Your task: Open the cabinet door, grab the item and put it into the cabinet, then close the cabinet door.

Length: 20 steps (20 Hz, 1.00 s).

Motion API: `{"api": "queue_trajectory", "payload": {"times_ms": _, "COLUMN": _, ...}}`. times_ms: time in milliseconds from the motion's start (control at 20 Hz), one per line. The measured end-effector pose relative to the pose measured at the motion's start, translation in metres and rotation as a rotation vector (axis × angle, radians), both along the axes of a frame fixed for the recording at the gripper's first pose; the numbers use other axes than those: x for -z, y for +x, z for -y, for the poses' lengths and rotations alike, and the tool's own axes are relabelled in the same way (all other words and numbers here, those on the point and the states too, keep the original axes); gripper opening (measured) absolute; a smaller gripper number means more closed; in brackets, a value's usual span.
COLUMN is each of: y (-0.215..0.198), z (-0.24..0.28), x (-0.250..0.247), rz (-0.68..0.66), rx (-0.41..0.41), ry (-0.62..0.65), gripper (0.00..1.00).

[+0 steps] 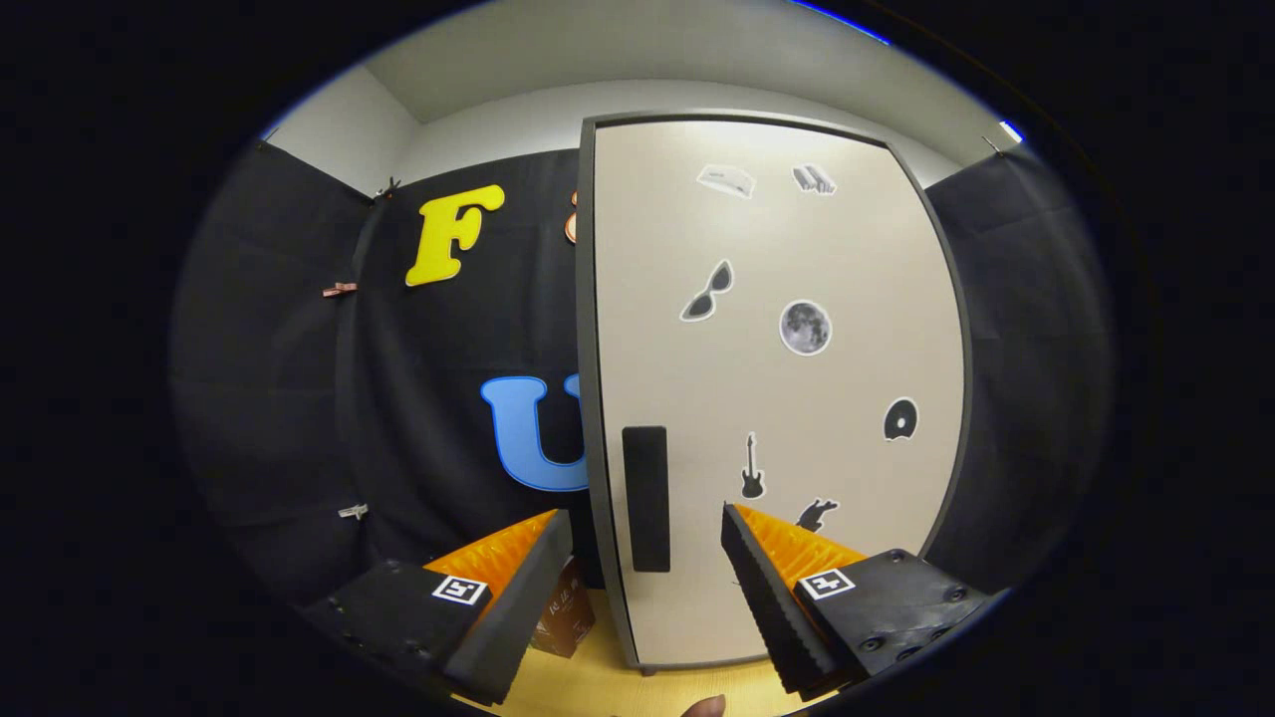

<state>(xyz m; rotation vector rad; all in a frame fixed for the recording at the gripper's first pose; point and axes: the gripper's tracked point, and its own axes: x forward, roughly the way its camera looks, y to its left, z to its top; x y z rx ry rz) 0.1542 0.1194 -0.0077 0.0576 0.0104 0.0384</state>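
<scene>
Tongs (647, 528) spread wide and empty before the shut cabinet door (777, 398), its dark handle (646, 498) between the fingers; a brown box (564, 617) sits on the worktop (598, 687) beside the left finger

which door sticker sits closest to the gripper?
The dark animal-shaped sticker, just beyond the open gripper, below the guitar sticker; the others sit higher on the cabinet door.

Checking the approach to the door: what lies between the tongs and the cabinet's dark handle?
Nothing. In the gripper view the open tongs frame the handle on the closed cabinet door, the gap between them bare.
</scene>
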Motion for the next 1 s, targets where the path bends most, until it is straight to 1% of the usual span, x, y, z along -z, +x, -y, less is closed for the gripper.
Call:
{"api": "queue_trajectory", "payload": {"times_ms": 200, "y": 0.039, "z": -0.002, "x": 0.012, "rz": -0.013, "rx": 0.02, "ry": -0.002, "gripper": 0.97}}
{"api": "queue_trajectory", "payload": {"times_ms": 250, "y": 0.044, "z": 0.001, "x": 0.013, "rz": -0.011, "rx": 0.034, "ry": 0.001, "gripper": 0.87}}
{"api": "queue_trajectory", "payload": {"times_ms": 400, "y": 0.06, "z": 0.005, "x": 0.018, "rz": -0.015, "rx": 0.063, "ry": 0.019, "gripper": 0.62}}
{"api": "queue_trajectory", "payload": {"times_ms": 450, "y": 0.063, "z": 0.004, "x": 0.021, "rz": -0.024, "rx": 0.061, "ry": 0.026, "gripper": 0.61}}
{"api": "queue_trajectory", "payload": {"times_ms": 500, "y": 0.066, "z": -0.001, "x": 0.024, "rz": -0.038, "rx": 0.039, "ry": 0.038, "gripper": 0.61}}
{"api": "queue_trajectory", "payload": {"times_ms": 550, "y": 0.071, "z": -0.002, "x": 0.024, "rz": -0.028, "rx": 0.053, "ry": 0.027, "gripper": 0.39}}
{"api": "queue_trajectory", "payload": {"times_ms": 600, "y": 0.073, "z": -0.001, "x": 0.026, "rz": -0.03, "rx": 0.063, "ry": 0.004, "gripper": 0.39}}
{"api": "queue_trajectory", "payload": {"times_ms": 650, "y": 0.07, "z": -0.001, "x": 0.022, "rz": -0.011, "rx": 0.072, "ry": -0.017, "gripper": 0.31}}
{"api": "queue_trajectory", "payload": {"times_ms": 700, "y": 0.074, "z": -0.001, "x": 0.024, "rz": -0.013, "rx": 0.075, "ry": -0.033, "gripper": 0.31}}
{"api": "queue_trajectory", "payload": {"times_ms": 750, "y": 0.07, "z": -0.001, "x": 0.024, "rz": -0.013, "rx": 0.071, "ry": -0.033, "gripper": 0.25}}
{"api": "queue_trajectory", "payload": {"times_ms": 800, "y": 0.068, "z": 0.0, "x": 0.024, "rz": -0.022, "rx": 0.064, "ry": -0.016, "gripper": 0.24}}
{"api": "queue_trajectory", "payload": {"times_ms": 850, "y": 0.067, "z": -0.001, "x": 0.024, "rz": -0.035, "rx": 0.05, "ry": -0.004, "gripper": 0.18}}
{"api": "queue_trajectory", "payload": {"times_ms": 1000, "y": 0.054, "z": -0.002, "x": 0.022, "rz": -0.052, "rx": 0.007, "ry": -0.018, "gripper": 0.18}}
